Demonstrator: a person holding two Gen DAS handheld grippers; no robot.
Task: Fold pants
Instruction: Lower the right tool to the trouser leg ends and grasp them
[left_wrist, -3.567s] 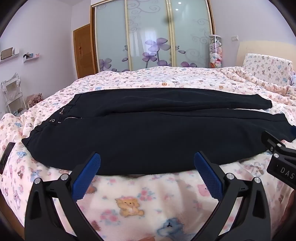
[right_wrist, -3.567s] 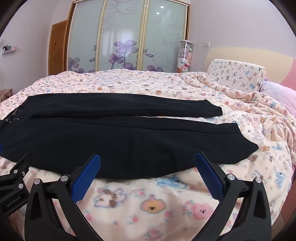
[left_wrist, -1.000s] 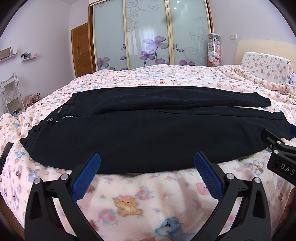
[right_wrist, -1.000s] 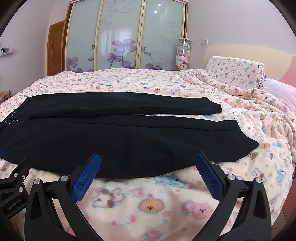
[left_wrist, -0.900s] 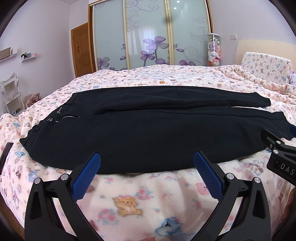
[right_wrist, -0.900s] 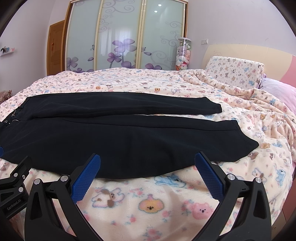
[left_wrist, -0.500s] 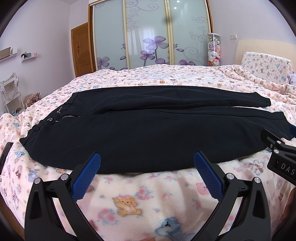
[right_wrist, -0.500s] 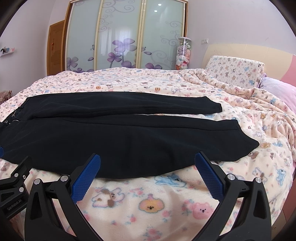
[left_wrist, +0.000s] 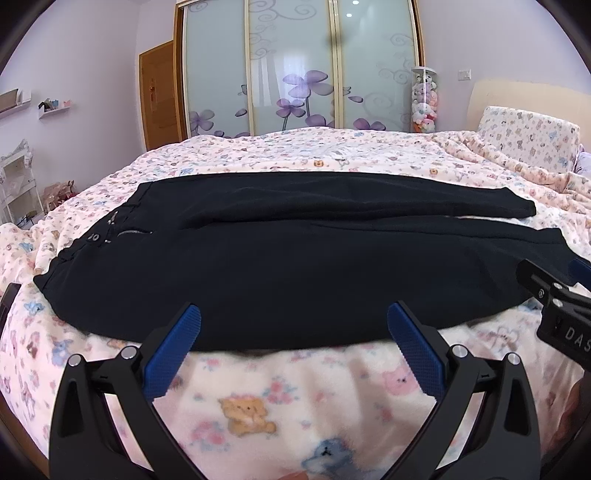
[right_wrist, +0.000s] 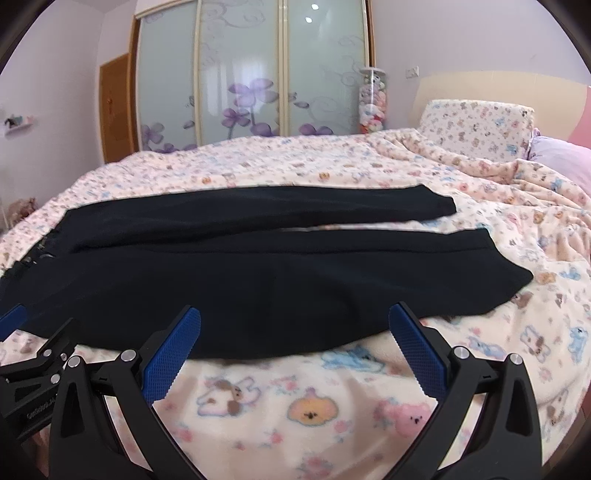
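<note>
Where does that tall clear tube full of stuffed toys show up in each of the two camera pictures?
Left wrist view: the toy tube stands upper right, beside the wardrobe doors.
Right wrist view: the toy tube is right of centre, up top.
Shared landmark: the wardrobe doors with purple flowers.

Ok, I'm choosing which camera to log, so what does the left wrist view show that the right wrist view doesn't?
Only the left wrist view shows the zipper and waistband end clearly, plus a white rack by the wall. Only the right shows a purple pillow. Both share the black pants flat on the bed, and the open left gripper and right gripper short of the fabric.
</note>
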